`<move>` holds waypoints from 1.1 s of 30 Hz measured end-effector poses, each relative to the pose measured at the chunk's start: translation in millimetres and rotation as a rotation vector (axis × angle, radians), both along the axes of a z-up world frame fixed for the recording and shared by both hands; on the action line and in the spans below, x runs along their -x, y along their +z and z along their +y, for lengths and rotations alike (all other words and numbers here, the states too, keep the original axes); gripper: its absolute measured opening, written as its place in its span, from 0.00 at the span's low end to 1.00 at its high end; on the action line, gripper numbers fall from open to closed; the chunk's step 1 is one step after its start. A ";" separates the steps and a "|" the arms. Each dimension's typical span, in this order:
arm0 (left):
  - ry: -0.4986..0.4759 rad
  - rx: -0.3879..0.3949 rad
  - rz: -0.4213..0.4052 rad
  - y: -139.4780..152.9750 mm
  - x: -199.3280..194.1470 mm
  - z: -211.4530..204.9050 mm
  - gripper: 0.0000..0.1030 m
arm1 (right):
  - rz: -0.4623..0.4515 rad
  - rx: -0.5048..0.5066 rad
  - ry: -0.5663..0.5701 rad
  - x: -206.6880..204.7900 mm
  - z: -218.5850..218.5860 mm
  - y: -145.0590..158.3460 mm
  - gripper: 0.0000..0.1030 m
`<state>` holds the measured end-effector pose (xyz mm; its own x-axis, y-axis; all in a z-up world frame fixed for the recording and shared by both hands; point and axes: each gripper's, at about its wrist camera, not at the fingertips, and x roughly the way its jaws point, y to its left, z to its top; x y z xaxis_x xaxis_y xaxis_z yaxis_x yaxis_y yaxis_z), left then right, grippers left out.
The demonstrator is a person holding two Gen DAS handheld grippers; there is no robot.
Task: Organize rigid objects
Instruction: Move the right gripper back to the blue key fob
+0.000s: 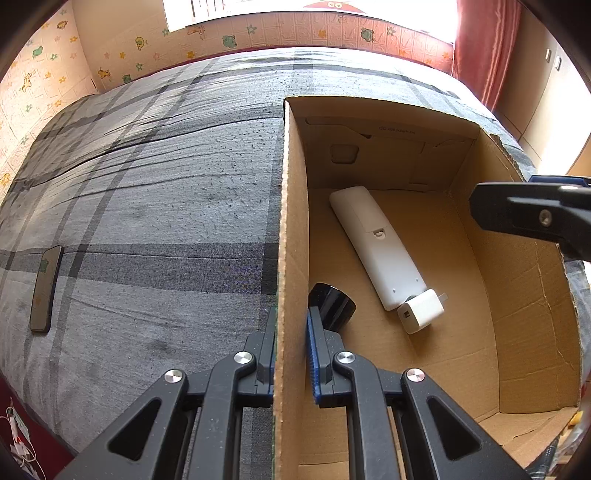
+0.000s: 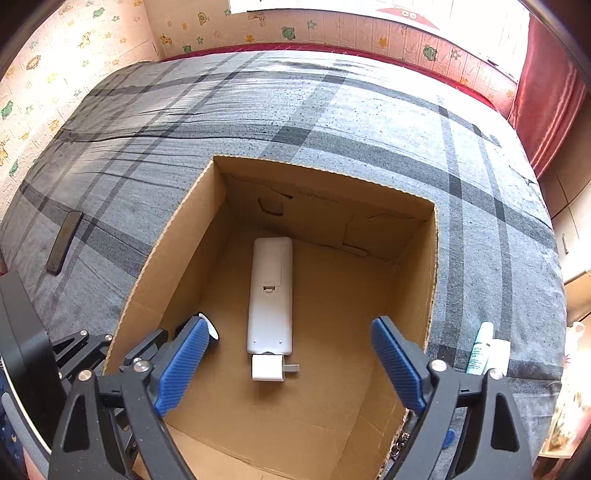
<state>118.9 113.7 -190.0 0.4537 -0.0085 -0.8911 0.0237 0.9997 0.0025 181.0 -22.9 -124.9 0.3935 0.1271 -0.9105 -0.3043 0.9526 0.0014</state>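
My bed in its grey plaid cover carries the open cardboard box at centre, a phone at nine o'clock, and tubes at four.

Sunlit bedroom, plaid bed.
Grey checked bedspread ahead, cartoon-animal wall panels beyond, red curtain right, bright window.

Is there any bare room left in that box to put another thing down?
Yes. The box floor is bare right of the remote, up to the right wall, and along the near side. It is crowded around the charger at the remote's near end and the black cup by the left wall.
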 end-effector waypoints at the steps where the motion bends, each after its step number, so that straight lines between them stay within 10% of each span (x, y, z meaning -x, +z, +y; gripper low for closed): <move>1: 0.000 0.000 0.000 0.0 -0.1 0.0 0.13 | -0.011 0.006 -0.003 1.8 -2.3 4.0 0.93; 21: -0.001 -0.004 0.001 2.2 0.7 -1.4 0.13 | -0.067 0.048 -0.162 49.6 -120.3 29.4 1.00; 33: -0.001 -0.008 0.000 2.6 1.3 -1.3 0.13 | 0.022 0.107 -0.299 67.2 -183.1 -18.1 1.00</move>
<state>117.7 112.5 -187.4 0.4536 -0.0019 -0.8912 0.0243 0.9997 0.0102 113.8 -206.0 -143.0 0.3787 -0.0882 -0.9213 -0.0113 0.9949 -0.0999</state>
